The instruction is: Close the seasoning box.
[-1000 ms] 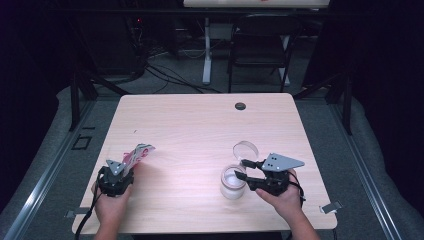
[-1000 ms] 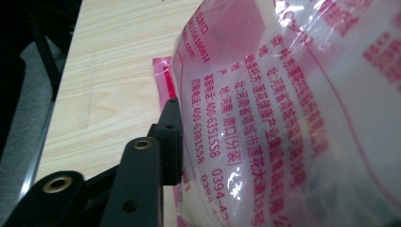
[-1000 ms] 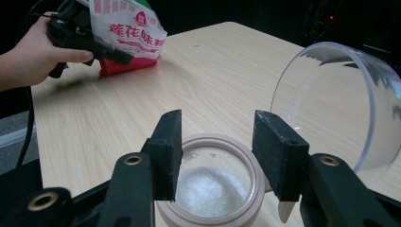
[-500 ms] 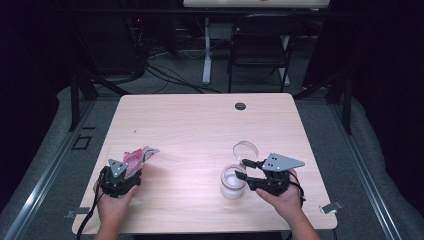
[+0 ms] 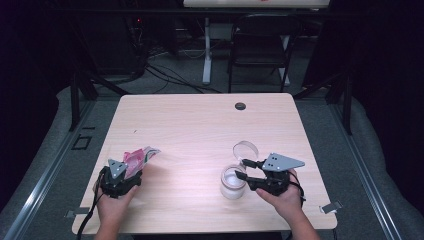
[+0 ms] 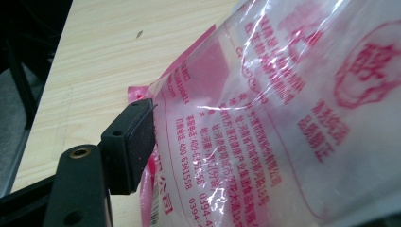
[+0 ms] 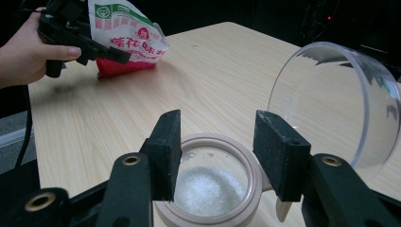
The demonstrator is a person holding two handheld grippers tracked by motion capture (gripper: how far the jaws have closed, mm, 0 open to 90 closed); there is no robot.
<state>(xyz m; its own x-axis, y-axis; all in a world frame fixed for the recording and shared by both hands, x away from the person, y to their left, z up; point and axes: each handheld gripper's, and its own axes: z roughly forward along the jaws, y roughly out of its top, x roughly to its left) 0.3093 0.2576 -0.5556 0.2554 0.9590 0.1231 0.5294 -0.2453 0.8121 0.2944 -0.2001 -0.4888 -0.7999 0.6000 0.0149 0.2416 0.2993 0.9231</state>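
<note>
A pink and clear printed bag [image 5: 141, 156] lies at the table's front left, its end between the jaws of my left gripper [image 5: 131, 170]. Those jaws have just been opening. In the left gripper view one pad [image 6: 137, 142] stands beside the bag [image 6: 283, 94] and the other jaw is hidden behind it. At the front right, my right gripper [image 5: 242, 169] is open, its jaws on either side of the mouth of a glass jar [image 5: 232, 184] without touching it. The jar [image 7: 208, 189] holds white granules. A clear lid [image 5: 245, 150] lies on its side just behind the jar.
The wooden table [image 5: 200, 125] has a small dark round cap [image 5: 240, 106] near its far edge. A folding chair [image 5: 260, 45] and cables are on the floor beyond. A hand [image 7: 28, 52] holding the left gripper appears far left in the right gripper view.
The bag's free end has sunk a little and lies nearer the left gripper, whose jaws stand wider. The right hand, jar and lid have not moved.
</note>
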